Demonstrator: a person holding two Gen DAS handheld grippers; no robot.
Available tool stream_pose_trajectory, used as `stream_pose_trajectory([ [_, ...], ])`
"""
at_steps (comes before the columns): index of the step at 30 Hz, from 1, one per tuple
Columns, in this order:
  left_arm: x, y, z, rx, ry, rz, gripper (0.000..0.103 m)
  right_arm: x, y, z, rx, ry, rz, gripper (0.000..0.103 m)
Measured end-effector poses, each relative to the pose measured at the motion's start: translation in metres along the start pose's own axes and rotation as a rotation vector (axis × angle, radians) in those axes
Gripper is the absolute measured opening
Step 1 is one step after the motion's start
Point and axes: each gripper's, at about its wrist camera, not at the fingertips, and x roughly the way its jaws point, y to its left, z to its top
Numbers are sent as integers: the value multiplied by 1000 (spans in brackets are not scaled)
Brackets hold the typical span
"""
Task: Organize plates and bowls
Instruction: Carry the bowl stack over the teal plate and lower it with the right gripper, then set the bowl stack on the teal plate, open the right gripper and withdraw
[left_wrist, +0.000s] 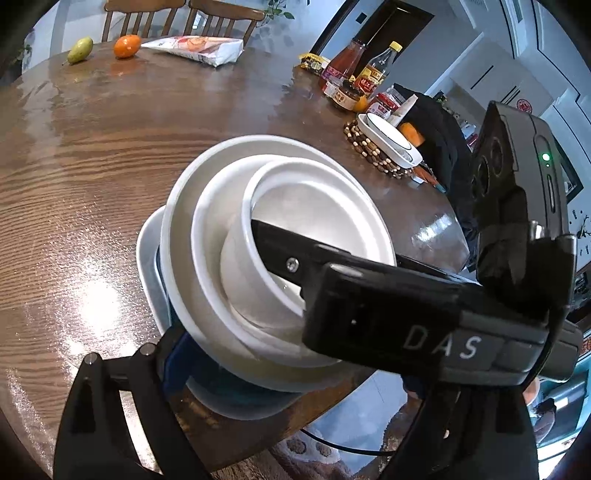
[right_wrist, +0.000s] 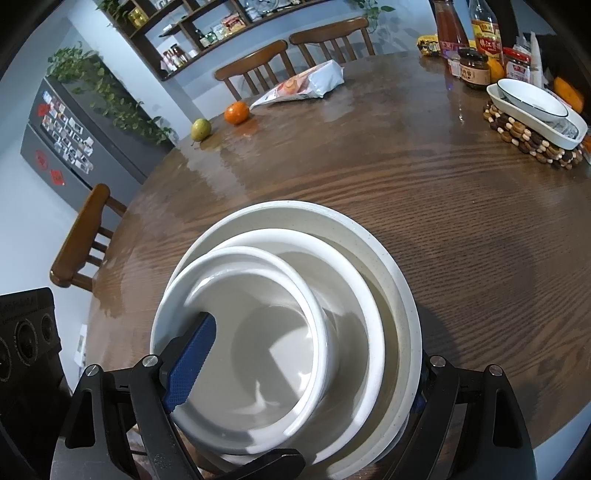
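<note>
Now the right fingers (right_wrist: 192, 365) straddle the nested bowls (right_wrist: 280, 332), spread open; left unclear.

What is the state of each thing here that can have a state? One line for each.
small bowl: upright, empty, nested innermost.
middle bowl: upright, nested in the large bowl.
large bowl: upright, resting on a plate.
right tongs: open, one finger inside the small bowl.
left tongs: one pad beside the large bowl; other finger hidden.
yellow-capped bottle: upright, capped.
jar: upright, lidded.
</note>
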Motion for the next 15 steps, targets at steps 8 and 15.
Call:
stream_pose_trajectory([
  [8, -10, 0, -2, 36, -60, 51, 93, 0, 2, 1, -8, 7, -3, 88],
  [15, -21, -1, -6, 74, -97, 82, 93, -3, 2, 0, -5, 3, 9, 88],
])
